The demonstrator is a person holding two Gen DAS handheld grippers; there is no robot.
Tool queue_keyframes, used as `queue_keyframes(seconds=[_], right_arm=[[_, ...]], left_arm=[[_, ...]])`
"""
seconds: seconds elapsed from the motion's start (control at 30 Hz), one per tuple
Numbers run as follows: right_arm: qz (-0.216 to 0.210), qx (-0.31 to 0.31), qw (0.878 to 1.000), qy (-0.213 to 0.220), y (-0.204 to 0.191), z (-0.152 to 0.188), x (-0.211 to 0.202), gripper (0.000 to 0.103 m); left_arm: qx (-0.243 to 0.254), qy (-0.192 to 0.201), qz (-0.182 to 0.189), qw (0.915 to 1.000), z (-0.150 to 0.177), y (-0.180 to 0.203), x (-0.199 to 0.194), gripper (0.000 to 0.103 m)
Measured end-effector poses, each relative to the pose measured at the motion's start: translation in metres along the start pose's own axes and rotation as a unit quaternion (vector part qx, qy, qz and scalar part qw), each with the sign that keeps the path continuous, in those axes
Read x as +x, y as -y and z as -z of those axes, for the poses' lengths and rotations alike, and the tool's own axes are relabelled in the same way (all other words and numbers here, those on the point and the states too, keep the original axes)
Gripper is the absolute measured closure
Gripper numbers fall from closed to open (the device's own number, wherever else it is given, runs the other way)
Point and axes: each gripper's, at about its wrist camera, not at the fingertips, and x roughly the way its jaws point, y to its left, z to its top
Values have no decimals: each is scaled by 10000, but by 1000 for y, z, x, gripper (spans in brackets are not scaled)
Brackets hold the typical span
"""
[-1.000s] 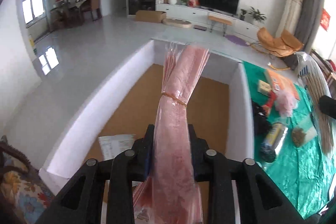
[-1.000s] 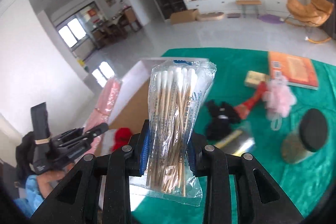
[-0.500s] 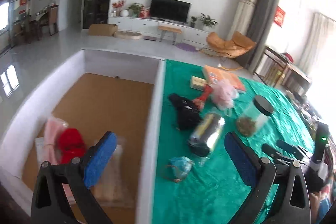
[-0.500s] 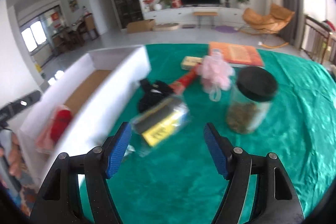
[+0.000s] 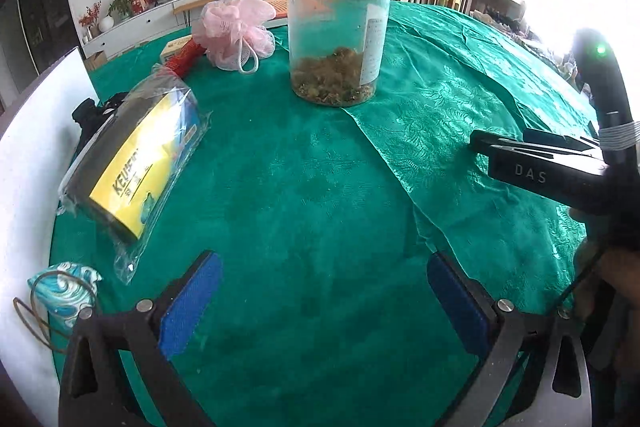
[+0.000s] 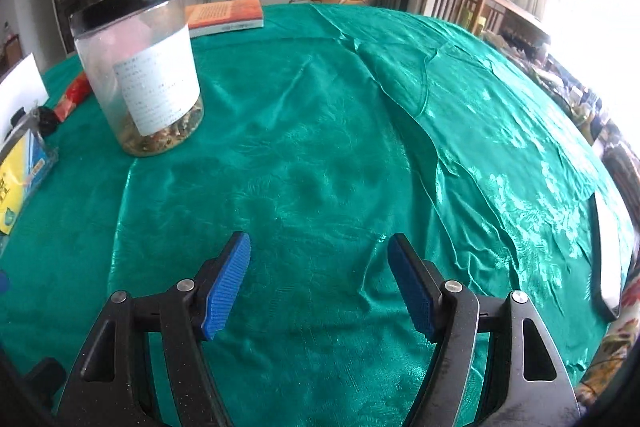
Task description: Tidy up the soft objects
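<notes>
My left gripper (image 5: 324, 301) is open and empty, low over the green tablecloth (image 5: 320, 187). A pink bath pouf (image 5: 236, 29) lies at the back left beside a black cloth bundle (image 5: 90, 113). A small blue patterned pouch (image 5: 66, 289) lies at the left by the white box wall (image 5: 28, 163). A bagged yellow and black pack (image 5: 132, 155) lies left of centre. My right gripper (image 6: 320, 281) is open and empty over bare cloth; it also shows side-on in the left wrist view (image 5: 532, 157).
A clear jar with a black lid (image 5: 340, 35) stands mid-table, also in the right wrist view (image 6: 146, 75). An orange book (image 6: 226, 17) lies at the back. A red packet (image 5: 184, 57) lies near the pouf. Chairs stand beyond the far edge.
Both grippers let go of their loads, the pink roll and the cotton swab pack, and opened. Both swung right, away from the white box, and now hover over the green cloth.
</notes>
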Motion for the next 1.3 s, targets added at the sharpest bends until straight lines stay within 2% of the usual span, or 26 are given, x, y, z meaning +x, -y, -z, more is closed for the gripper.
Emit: queue_keyframes(seconds=[0.13,0.33,1.3], right_arm=[[-223,311,9992,-110,15,-1,8,22],[-212,283,9993,-135,18,-6,14,18],[-209,282,9993,-141,14,-3,10,18]], left_arm=[[38,-41,-74,10000,-1,4,11,0],[26,-27,-66,10000,0,-1,12,0],[26,-26,-67,10000,0,0,12,0]])
